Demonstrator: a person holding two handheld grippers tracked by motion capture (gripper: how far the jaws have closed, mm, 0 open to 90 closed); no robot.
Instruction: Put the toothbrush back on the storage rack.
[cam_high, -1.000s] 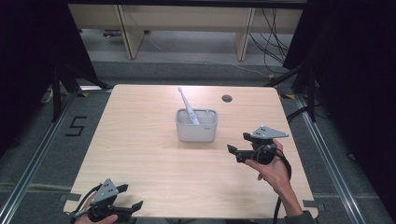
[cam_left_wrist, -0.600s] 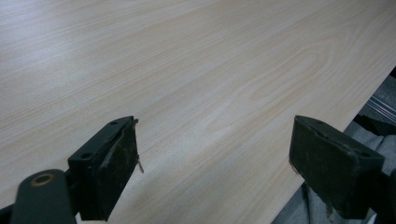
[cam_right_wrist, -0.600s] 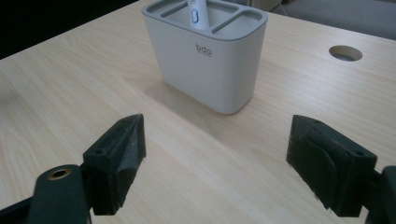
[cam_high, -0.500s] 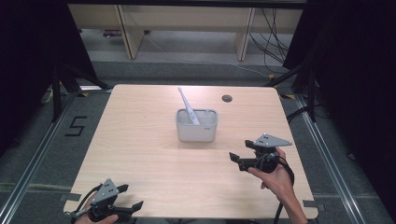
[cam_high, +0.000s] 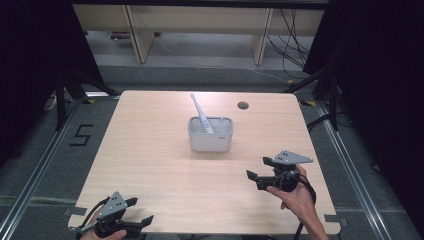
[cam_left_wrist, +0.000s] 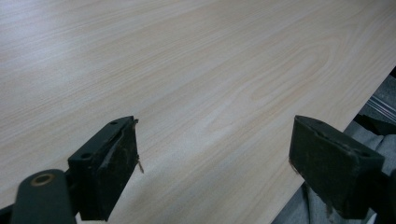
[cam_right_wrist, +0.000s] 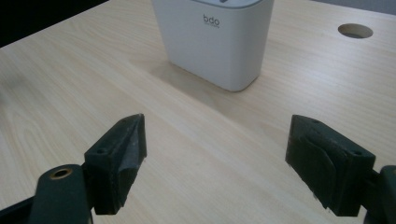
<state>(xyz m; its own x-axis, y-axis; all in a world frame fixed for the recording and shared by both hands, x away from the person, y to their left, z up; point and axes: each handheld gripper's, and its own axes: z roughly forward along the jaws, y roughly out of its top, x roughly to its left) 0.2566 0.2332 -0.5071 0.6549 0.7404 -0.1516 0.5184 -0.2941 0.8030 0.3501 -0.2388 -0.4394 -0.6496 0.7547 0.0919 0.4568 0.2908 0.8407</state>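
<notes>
A white rectangular holder (cam_high: 210, 133) stands upright near the middle of the wooden table, with a white toothbrush (cam_high: 201, 113) leaning out of it toward the back left. In the right gripper view the holder (cam_right_wrist: 215, 39) is ahead of the jaws. My right gripper (cam_high: 257, 171) hovers open at the front right, apart from the holder, with nothing between its jaws (cam_right_wrist: 215, 163). At the front left corner my left gripper (cam_high: 139, 211) is open and holds nothing; its jaws (cam_left_wrist: 215, 172) frame bare wood by the table's edge.
The table (cam_high: 150, 165) has a round cable hole (cam_high: 243, 105) at the back right, also seen past the holder (cam_right_wrist: 355, 31). Metal rails run along both sides of the table. Shelving and cables stand beyond the far edge.
My right gripper has drawn back from beside the holder toward the front edge and dropped lower. The left gripper, holder and toothbrush have not moved.
</notes>
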